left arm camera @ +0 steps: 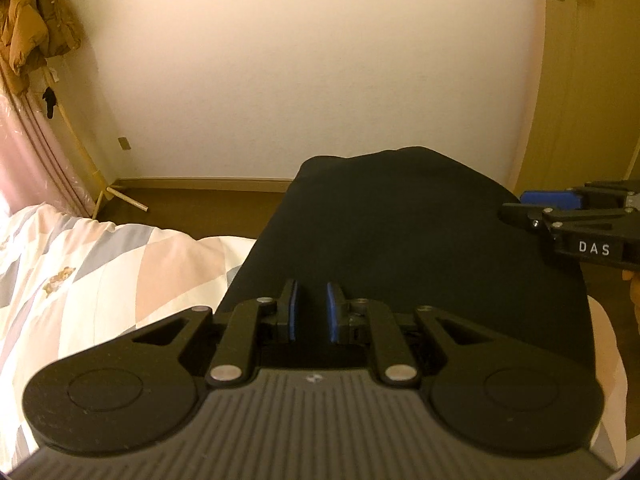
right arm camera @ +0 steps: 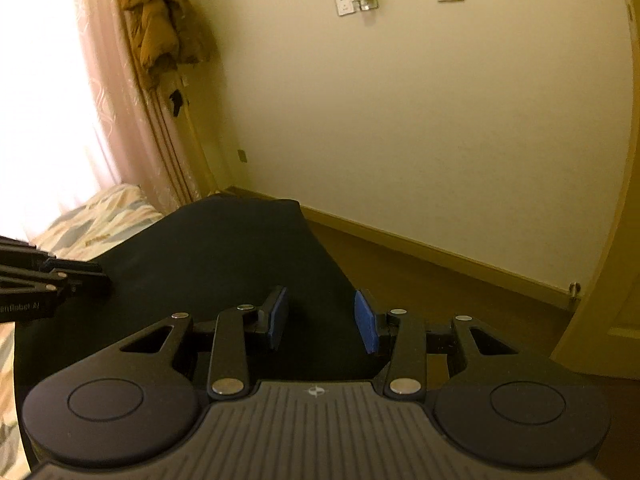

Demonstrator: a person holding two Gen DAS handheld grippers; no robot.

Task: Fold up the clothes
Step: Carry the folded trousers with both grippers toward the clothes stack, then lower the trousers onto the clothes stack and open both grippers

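A black garment (left arm camera: 412, 240) lies spread flat on a bed, covering the near corner; its far edge reaches the end of the mattress, with brown floor (left arm camera: 208, 204) beyond. To the left of the garment, a patterned bedsheet (left arm camera: 100, 264) with pastel blocks and small bear prints is exposed. The left gripper (left arm camera: 311, 308) hovers over the near part of the garment, jaws narrowly parted with a small gap between the blue pads; nothing is clamped between them. The right gripper (right arm camera: 322, 320) is positioned over the right edge of the garment, jaws parted about halfway, with only cloth visible below the gap and nothing clamped. In the left wrist view, the right gripper (left arm camera: 532, 202) enters from the right edge, above the garment. A tan jacket (right arm camera: 160, 24) hangs beside a pink curtain (right arm camera: 120, 112) in the corner. A door (left arm camera: 588, 80) stands at the right.
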